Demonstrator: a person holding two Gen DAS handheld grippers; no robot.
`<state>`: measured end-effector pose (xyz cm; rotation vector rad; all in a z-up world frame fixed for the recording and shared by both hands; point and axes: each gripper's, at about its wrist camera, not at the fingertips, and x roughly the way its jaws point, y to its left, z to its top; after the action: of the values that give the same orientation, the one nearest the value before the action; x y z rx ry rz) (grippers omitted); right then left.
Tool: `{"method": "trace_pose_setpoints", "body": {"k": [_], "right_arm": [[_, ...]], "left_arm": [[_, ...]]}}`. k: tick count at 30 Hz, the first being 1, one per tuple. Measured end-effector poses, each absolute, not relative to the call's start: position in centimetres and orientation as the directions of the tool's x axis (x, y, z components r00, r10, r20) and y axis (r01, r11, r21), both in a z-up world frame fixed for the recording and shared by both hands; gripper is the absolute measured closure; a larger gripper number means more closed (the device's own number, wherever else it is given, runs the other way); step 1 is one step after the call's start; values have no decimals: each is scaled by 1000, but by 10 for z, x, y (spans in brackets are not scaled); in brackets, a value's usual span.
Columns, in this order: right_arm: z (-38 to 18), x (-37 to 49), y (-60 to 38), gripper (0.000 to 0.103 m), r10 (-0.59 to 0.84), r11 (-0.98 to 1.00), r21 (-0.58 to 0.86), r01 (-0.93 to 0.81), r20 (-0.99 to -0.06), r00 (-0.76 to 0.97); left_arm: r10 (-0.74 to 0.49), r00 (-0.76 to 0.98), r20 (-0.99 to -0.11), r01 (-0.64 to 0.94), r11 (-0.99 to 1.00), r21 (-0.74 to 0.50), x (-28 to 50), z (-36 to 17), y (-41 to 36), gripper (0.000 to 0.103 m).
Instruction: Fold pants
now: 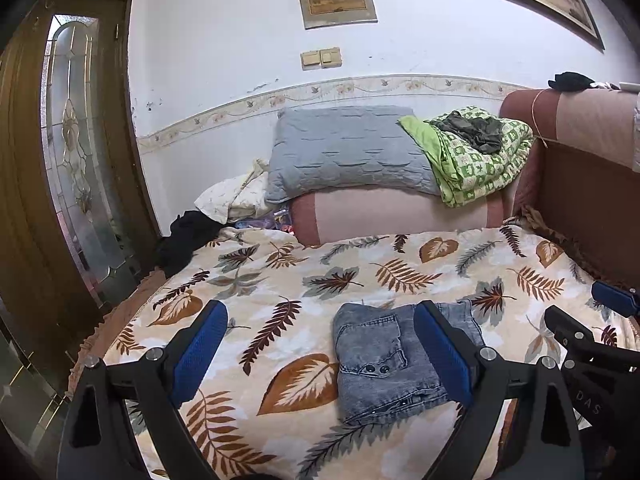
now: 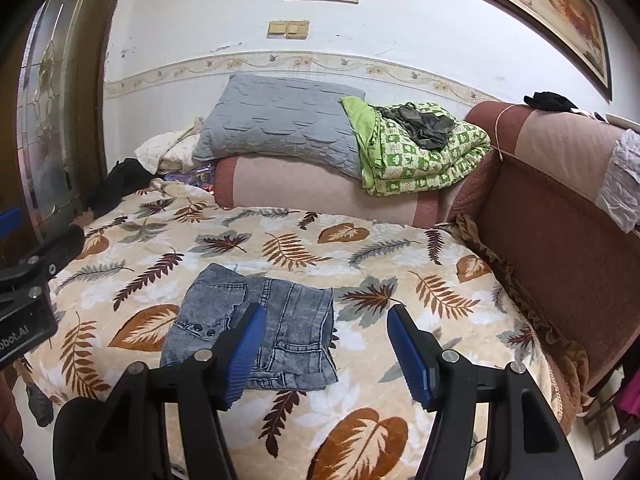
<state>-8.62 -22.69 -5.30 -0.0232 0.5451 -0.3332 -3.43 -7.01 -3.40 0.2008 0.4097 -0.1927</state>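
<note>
The pants (image 1: 394, 354) lie folded into a compact grey denim bundle on the leaf-print blanket (image 1: 280, 280) that covers the bed, toward its near edge. Two dark buttons show on the upper layer, and the folded edges stack on the bundle's near side.

The left gripper (image 1: 320, 354) hovers above the blanket with its jaws spread wide and nothing between them. Its right finger overlaps the pants in the left wrist view, while its left finger sits over bare blanket to the left of them. Whether that right finger touches the denim cannot be told.

The right gripper (image 2: 326, 354) is also wide open and holds nothing. In the right wrist view its left finger overlaps the near middle of the pants (image 2: 256, 320), and its right finger is over the blanket (image 2: 400, 272) to the right of them.

At the far end of the bed a grey pillow (image 1: 348, 152) rests on a pink and brown bolster (image 1: 400, 212), with a folded green quilt (image 1: 476, 156) just right of the pillow and a dark crumpled garment on top of the quilt. A black cloth (image 1: 184, 240) lies at the far left corner of the bed. A brown headboard (image 2: 560, 232) runs along the right side.
</note>
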Motion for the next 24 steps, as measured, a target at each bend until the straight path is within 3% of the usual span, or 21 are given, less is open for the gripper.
{"method": "trace_pose_setpoints", "body": {"k": [13, 24], "right_arm": [[-50, -87, -238, 36, -309, 945, -65, 322, -502, 808], [-38, -108, -263, 36, -311, 932, 29, 360, -445, 840]], "left_arm": [[-186, 918, -352, 239, 964, 114, -42, -23, -70, 8], [-219, 921, -322, 268, 956, 116, -53, -13, -86, 7]]}}
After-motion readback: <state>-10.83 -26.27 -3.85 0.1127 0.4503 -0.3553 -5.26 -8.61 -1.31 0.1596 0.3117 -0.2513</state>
